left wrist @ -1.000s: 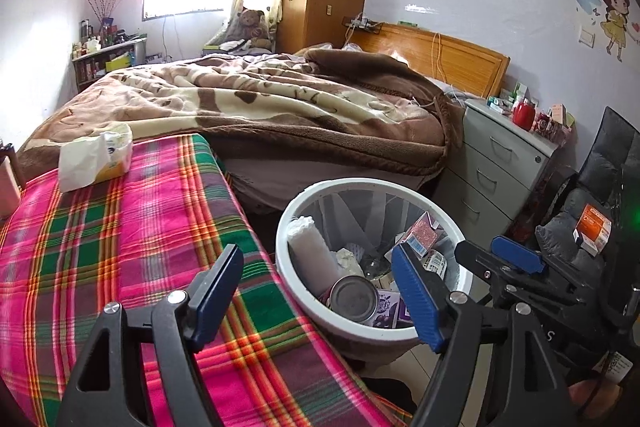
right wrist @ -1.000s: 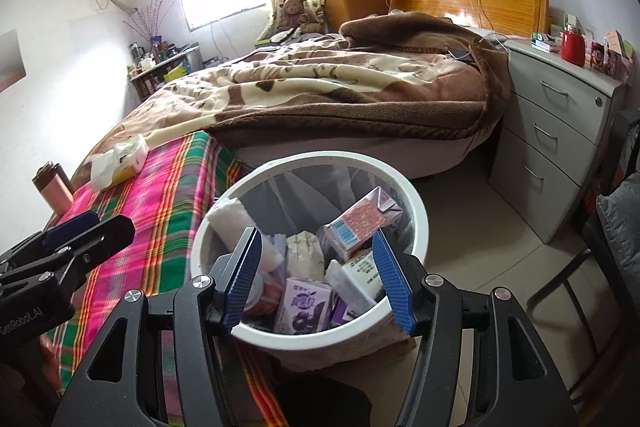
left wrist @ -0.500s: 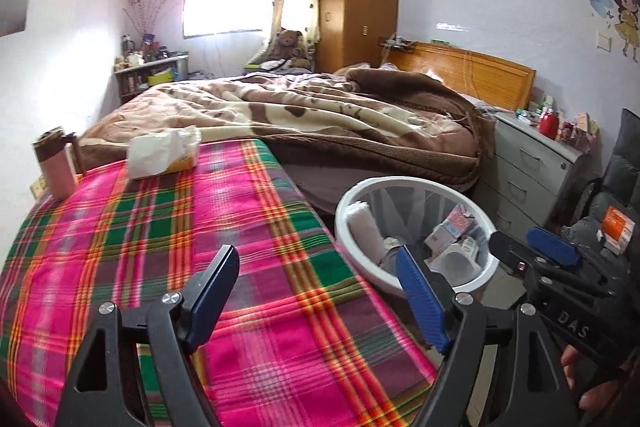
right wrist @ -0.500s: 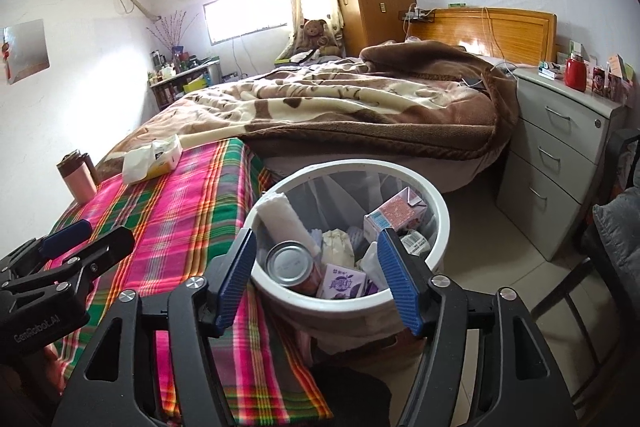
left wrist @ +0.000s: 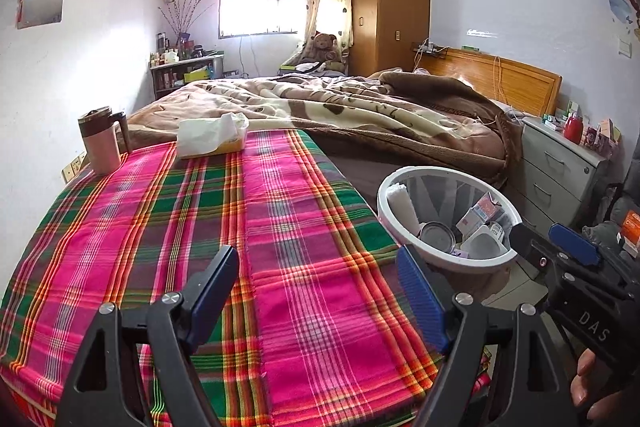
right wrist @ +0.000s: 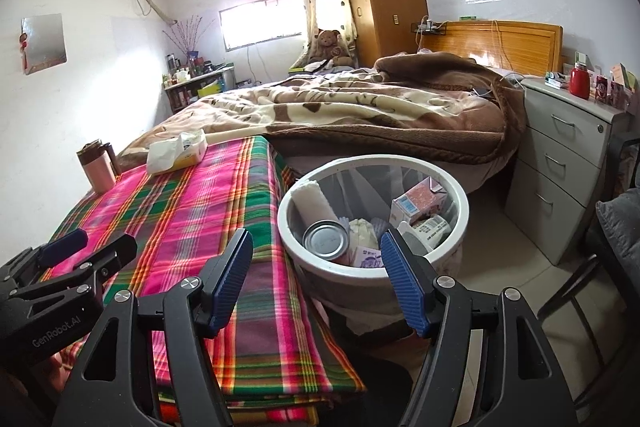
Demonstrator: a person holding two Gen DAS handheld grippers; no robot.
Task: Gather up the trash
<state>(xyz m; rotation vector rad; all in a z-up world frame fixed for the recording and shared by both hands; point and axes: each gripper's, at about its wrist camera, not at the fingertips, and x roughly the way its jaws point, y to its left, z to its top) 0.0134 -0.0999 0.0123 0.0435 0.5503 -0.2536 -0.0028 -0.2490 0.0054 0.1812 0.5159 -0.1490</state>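
A white round trash bin [right wrist: 460, 195] stands on the floor beside the table; it also shows in the left wrist view [left wrist: 384, 203]. It holds a tin can [right wrist: 325, 239], a paper roll [right wrist: 310, 199], a pink carton [right wrist: 420, 203] and other packaging. My left gripper [left wrist: 320, 299] is open and empty above the plaid tablecloth [left wrist: 200, 227]. My right gripper [right wrist: 318, 283] is open and empty, near the bin's front rim, above the table's edge.
A tissue pack [left wrist: 212, 135] and a pink mug [left wrist: 102, 141] stand at the table's far end. Behind are a bed with a brown blanket [left wrist: 360, 111], a grey drawer unit [right wrist: 568, 163] and a chair [right wrist: 616, 227] at the right.
Both grippers have pulled back and up from the bin. The left one swung left over the table. Both stay open and empty.
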